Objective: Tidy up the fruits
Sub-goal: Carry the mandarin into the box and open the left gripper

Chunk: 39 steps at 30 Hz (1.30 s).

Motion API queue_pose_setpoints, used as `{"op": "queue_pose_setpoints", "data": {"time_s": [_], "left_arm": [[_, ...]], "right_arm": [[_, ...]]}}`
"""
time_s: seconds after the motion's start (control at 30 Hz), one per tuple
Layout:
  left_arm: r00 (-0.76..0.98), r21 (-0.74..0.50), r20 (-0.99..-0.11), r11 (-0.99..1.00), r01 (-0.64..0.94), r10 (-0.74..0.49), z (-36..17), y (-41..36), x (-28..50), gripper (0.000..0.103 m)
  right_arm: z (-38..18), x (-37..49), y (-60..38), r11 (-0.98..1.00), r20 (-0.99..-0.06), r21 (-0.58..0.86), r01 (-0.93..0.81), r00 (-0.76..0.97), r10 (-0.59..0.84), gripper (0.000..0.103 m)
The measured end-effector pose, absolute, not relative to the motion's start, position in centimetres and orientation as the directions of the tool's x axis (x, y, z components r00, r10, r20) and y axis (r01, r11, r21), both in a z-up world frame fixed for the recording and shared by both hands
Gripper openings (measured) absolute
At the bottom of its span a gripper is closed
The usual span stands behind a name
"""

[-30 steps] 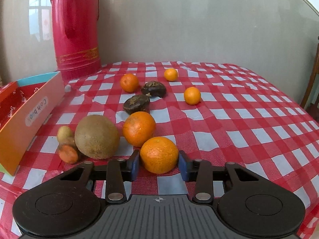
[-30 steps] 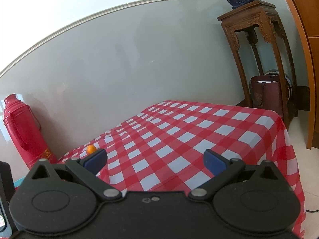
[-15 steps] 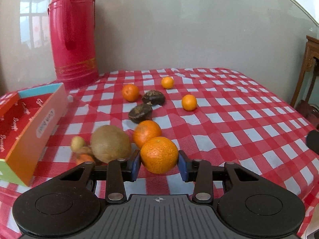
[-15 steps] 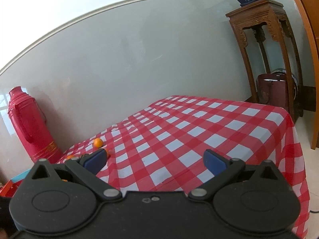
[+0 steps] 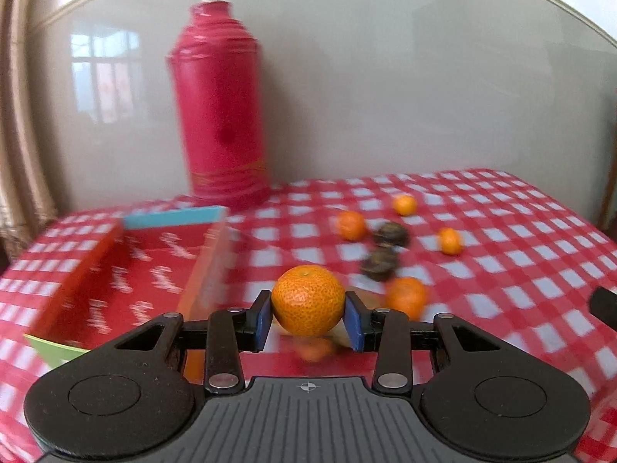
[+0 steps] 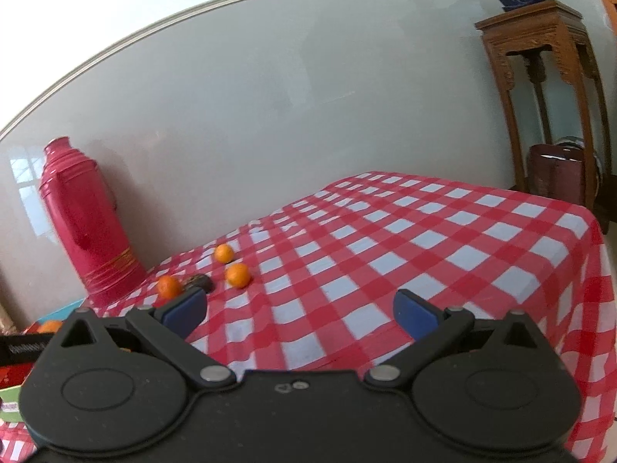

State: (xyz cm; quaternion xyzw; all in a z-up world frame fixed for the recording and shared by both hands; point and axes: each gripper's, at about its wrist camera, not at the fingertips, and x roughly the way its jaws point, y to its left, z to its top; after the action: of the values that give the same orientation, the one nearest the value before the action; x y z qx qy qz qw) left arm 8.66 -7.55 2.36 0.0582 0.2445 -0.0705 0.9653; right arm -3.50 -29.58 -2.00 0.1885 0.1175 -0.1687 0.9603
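My left gripper [image 5: 308, 318] is shut on an orange [image 5: 307, 299] and holds it above the checked tablecloth, just right of the open red box [image 5: 127, 270]. Loose on the cloth to the right lie another orange [image 5: 405, 297], three small oranges [image 5: 350, 225] and two dark fruits [image 5: 380, 264]. My right gripper [image 6: 300, 310] is open and empty above the cloth; its view shows small oranges [image 6: 238, 274] and a dark fruit [image 6: 198, 281] to its left.
A tall red thermos [image 5: 219, 115] stands at the back against the wall, behind the box. A wooden stand [image 6: 540, 88] and a dark bin [image 6: 557, 175] are beyond the table's right end. The tablecloth [image 6: 424, 239] drops off at the right edge.
My left gripper has lifted the orange off the cloth and swung left toward the red box. The right gripper's view has turned left, bringing more fruit into sight.
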Motion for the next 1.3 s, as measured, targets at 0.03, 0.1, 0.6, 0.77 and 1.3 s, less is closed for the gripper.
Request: {"op": "queue_pose_setpoints", "data": {"time_s": [0.03, 0.1, 0.6, 0.77, 1.3], "left_arm": [[0.876, 0.087, -0.474, 0.986, 0.144, -0.086, 2.6, -6.7, 8.9, 0.040], [0.885, 0.105, -0.463, 0.989, 0.102, -0.042, 2.8, -4.8, 9.5, 0.040], [0.769, 0.076, -0.620, 0.988, -0.133, 0.152, -0.1, 7.2, 16.9, 0.040], [0.728, 0.048, -0.668, 0.985, -0.167, 0.156, -1.2, 8.6, 17.9, 0.040], [0.780, 0.031, -0.607, 0.985, -0.171, 0.154, 0.0, 8.0, 16.3, 0.096]], "right_arm": [[-2.0, -3.3, -29.2, 0.876, -0.290, 0.318, 0.362, 0.917, -0.274, 0.098], [-2.0, -3.0, -28.7, 0.885, -0.293, 0.307, 0.350, 0.920, -0.262, 0.098], [-2.0, -1.3, -25.3, 0.930, -0.311, 0.238, 0.279, 0.929, -0.199, 0.098], [-2.0, -1.0, -24.7, 0.938, -0.318, 0.227, 0.263, 0.930, -0.184, 0.098], [-2.0, -0.2, -23.9, 0.949, -0.331, 0.228, 0.219, 0.934, -0.136, 0.098]]}}
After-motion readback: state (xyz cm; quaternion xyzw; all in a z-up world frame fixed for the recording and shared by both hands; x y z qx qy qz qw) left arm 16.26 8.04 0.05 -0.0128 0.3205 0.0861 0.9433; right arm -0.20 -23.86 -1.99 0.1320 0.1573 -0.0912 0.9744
